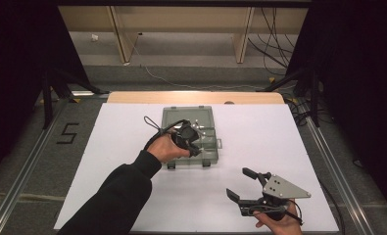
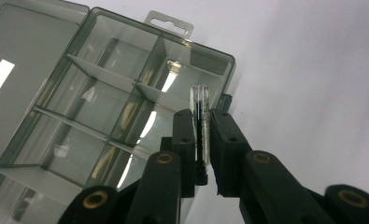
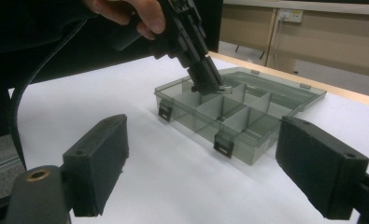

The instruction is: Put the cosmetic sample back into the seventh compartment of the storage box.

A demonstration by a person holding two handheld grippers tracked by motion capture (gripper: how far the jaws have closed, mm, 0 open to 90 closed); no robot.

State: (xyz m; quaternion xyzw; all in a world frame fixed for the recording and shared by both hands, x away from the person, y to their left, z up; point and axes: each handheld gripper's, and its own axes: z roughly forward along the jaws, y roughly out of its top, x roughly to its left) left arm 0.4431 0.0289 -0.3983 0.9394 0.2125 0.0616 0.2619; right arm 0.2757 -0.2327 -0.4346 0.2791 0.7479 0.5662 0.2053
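High view: left gripper (image 1: pixel 195 142) mid-frame over the open box (image 1: pixel 190 134), pinching a small clear tube (image 2: pixel 201 122) seen upright between the jaws in the left gripper view, above a right-side compartment. Right gripper (image 1: pixel 242 183) at lower right of the frame, jaws spread wide, empty, well apart from the box on the white table (image 1: pixel 259 142).

Open smoky compartment box (image 1: pixel 191 120) on the table — small clear tube (image 2: pixel 201 105) held above.
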